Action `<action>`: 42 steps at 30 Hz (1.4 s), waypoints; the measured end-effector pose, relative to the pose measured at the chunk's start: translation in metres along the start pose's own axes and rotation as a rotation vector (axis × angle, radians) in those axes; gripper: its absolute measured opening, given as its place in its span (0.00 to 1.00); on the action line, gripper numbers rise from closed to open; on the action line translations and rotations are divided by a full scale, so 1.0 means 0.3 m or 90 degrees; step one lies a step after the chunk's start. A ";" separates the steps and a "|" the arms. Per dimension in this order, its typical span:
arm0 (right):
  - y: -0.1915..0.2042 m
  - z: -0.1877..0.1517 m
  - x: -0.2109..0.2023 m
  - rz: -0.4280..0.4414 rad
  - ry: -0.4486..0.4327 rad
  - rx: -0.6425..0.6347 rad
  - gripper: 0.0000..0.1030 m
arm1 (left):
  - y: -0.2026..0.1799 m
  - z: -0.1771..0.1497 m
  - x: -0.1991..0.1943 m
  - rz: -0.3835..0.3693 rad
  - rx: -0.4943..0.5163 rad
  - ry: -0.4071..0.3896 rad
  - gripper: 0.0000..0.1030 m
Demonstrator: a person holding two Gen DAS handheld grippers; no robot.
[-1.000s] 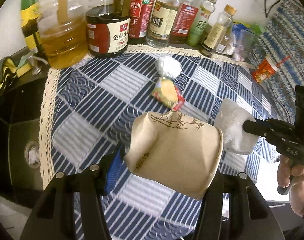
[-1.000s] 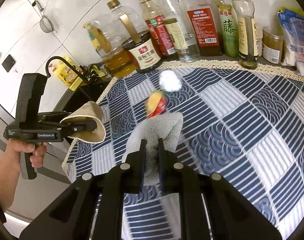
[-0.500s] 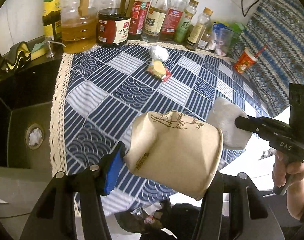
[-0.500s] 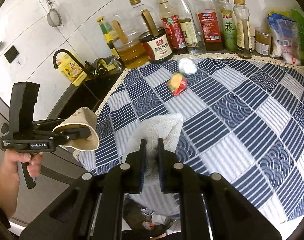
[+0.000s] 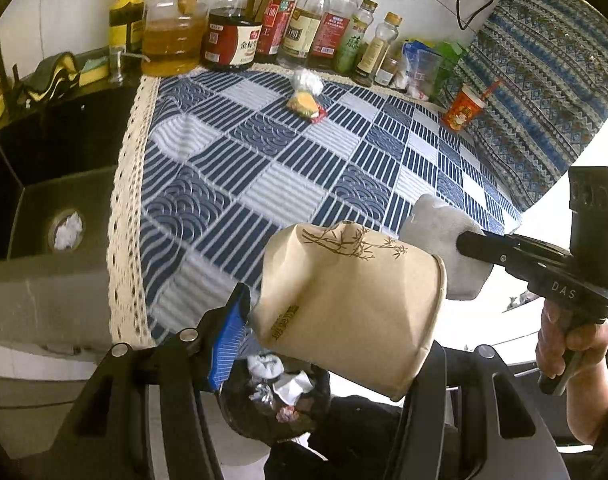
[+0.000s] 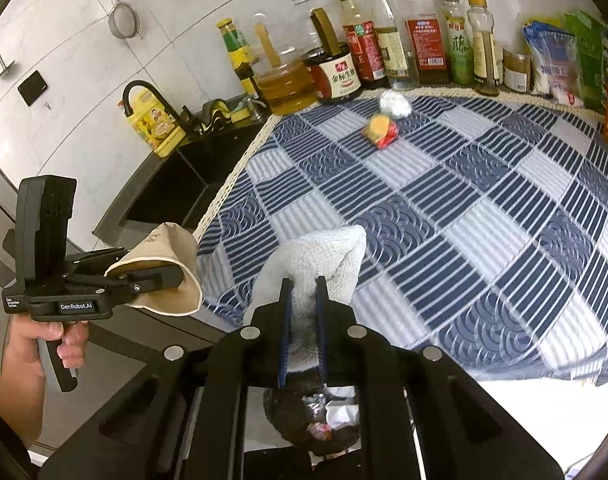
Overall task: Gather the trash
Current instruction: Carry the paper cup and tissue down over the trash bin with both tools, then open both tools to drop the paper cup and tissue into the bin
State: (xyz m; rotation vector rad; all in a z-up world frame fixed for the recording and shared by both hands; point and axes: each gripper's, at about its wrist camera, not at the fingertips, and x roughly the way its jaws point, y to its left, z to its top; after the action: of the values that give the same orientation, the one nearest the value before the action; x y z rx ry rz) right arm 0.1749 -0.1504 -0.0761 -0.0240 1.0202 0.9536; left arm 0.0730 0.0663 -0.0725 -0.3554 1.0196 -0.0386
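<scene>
The left gripper (image 5: 335,328) is clamping a crumpled brown paper cup (image 5: 351,304) across its body, and the right gripper (image 6: 302,312) is pinching a wad of white paper towel (image 6: 315,256) between nearly closed jaws. Both are hanging just past the counter's front edge, with the black-lined trash bin (image 5: 276,396) sitting below at 6 o'clock in each wrist view and already holding foil and paper scraps.

The main risk, as I judge it, is a miss. The bin mouth is looking narrow, and the cup is lying tilted with its rim facing 4 o'clock, so it could be catching the bin's lip and bouncing onto the floor if it is let go off-centre. The paper towel is light and floppy; it could be clinging to a blue pad or drifting aside. The two grippers are close together, so releasing both at once is inviting a bump.

Two pieces are waiting at 12 o'clock on the blue-and-white checked tablecloth (image 6: 483,208): a yellow-and-red snack wrapper (image 6: 379,130) touching a crumpled foil ball (image 6: 393,105). Oil and sauce bottles (image 6: 367,56) are lining the white tiled wall behind them. A red paper cup with a straw (image 5: 463,108) is standing at 2 o'clock in the left view, and a black sink (image 5: 48,184) is lying at 9 o'clock.
</scene>
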 end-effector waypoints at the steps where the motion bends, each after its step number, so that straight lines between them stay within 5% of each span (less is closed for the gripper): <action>1: 0.013 -0.020 0.002 -0.001 0.003 0.002 0.12 | 0.003 -0.019 -0.004 -0.001 -0.001 0.002 0.52; 23: 0.072 -0.341 0.200 -0.002 0.143 0.057 0.12 | 0.112 -0.380 0.123 -0.014 -0.083 0.098 0.52; 42: -0.013 -0.490 0.427 -0.012 0.257 0.101 0.12 | 0.193 -0.548 0.338 0.022 -0.130 0.211 0.52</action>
State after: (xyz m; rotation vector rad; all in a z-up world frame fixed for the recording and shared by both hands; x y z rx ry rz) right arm 0.0955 -0.1312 -0.2531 -0.0971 1.4632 0.8658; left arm -0.0190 0.0563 -0.2519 -0.5295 1.3624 0.0405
